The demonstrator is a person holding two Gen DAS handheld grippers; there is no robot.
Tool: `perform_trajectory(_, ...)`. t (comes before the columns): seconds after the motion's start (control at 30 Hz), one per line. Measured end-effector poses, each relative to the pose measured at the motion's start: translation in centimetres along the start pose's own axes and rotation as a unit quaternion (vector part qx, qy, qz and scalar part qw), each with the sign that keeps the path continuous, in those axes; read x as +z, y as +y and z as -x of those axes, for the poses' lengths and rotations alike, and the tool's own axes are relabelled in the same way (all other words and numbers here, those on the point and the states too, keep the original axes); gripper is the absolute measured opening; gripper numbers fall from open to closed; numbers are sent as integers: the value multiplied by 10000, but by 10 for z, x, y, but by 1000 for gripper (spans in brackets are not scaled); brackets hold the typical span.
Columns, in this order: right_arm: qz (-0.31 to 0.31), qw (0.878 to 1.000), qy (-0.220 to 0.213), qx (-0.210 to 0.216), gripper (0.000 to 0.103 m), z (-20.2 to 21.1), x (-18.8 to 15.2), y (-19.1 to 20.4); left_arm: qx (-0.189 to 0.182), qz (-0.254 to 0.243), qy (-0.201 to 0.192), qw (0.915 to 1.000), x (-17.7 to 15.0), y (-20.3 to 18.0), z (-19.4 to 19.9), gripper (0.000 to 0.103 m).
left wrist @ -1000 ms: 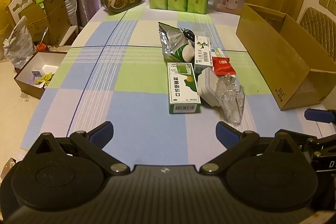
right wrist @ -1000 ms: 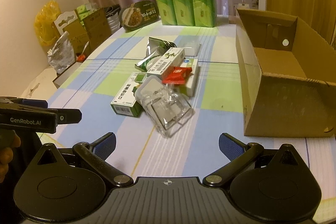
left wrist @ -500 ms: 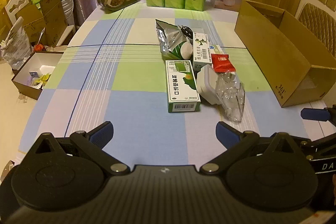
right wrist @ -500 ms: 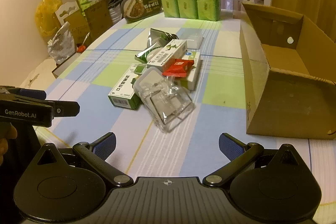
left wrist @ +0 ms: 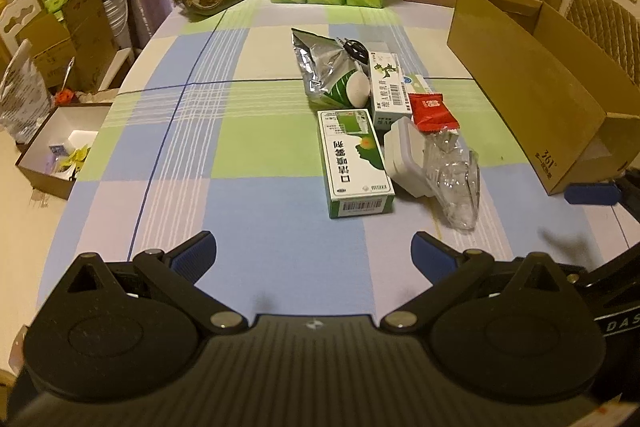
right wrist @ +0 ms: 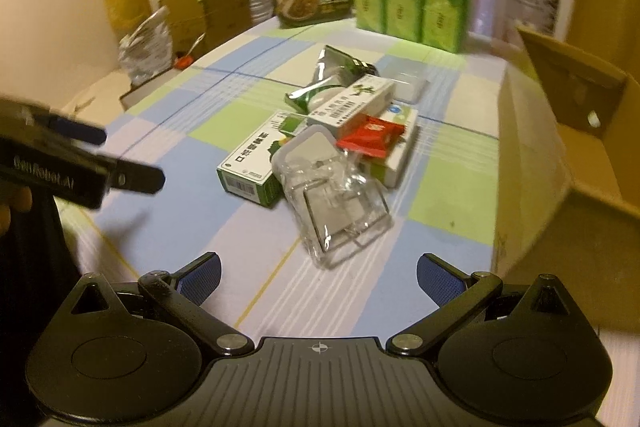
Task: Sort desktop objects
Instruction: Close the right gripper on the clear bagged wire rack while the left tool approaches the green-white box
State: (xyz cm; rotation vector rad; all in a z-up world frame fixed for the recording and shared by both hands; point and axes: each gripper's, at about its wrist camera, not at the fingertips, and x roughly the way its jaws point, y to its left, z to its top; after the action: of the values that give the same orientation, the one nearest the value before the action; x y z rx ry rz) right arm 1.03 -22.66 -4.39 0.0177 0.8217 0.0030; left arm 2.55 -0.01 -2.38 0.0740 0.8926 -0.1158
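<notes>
Checked blue-green-white tablecloth covers the table. Open brown cardboard box sits at its right edge. Mid-table cluster: green-and-white carton touching a white plastic case, crumpled clear plastic package nearest, red sachet on top. Left gripper and right gripper hover short of the cluster, jaws wide apart, empty.
</notes>
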Motion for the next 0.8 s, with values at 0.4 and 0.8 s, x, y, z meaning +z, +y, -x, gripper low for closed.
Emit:
perform_trajectory(0.4,1017,9946,135,161,101,-44,17,-16,-132,-599,70,9981,29,1,-29,101)
perform_trajectory(0.8,1452,9876,283,529,91,-77,25,-30,-359,-1045,214,9937,45,-12,-61,101)
